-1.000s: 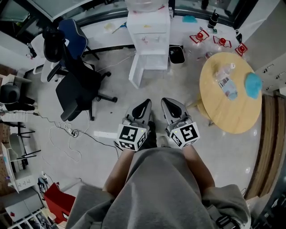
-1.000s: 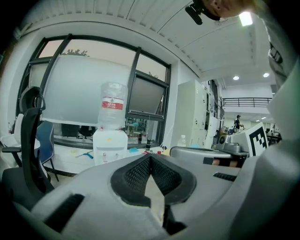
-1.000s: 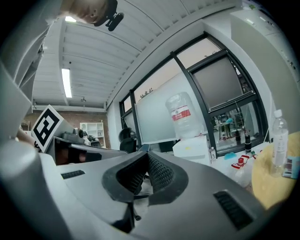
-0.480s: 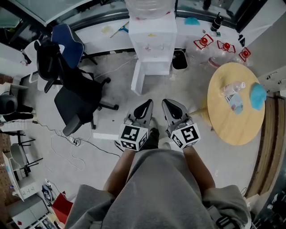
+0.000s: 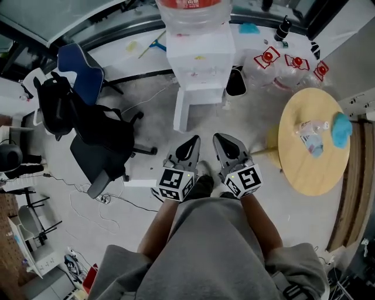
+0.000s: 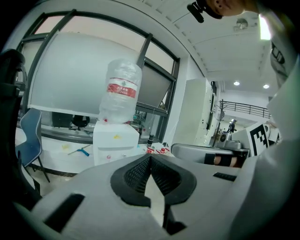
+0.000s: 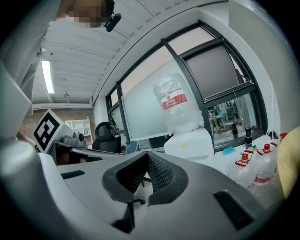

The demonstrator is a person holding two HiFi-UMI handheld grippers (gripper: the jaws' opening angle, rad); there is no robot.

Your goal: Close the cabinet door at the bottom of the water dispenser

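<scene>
The white water dispenser (image 5: 197, 55) stands at the far wall with a clear bottle (image 5: 193, 9) on top. Its bottom cabinet door (image 5: 181, 111) hangs open, swung out on the left side toward me. My left gripper (image 5: 191, 142) and right gripper (image 5: 222, 140) are held side by side in front of my body, a good step short of the door, both shut on nothing. The left gripper view has its shut gripper (image 6: 151, 158) below the dispenser (image 6: 116, 143). In the right gripper view the shut gripper (image 7: 147, 157) sits left of the dispenser (image 7: 190, 143).
A black office chair (image 5: 96, 137) and a blue chair (image 5: 79, 61) stand to the left. On the right is a round wooden table (image 5: 310, 170) with a bottle and a blue cloth (image 5: 341, 128). Red-capped bottles (image 5: 287, 61), a black bin (image 5: 236, 82) and floor cables (image 5: 102, 205) lie around.
The dispenser and its open door have drawn closer and more central in the head view. Both grippers stay shut and side by side.
</scene>
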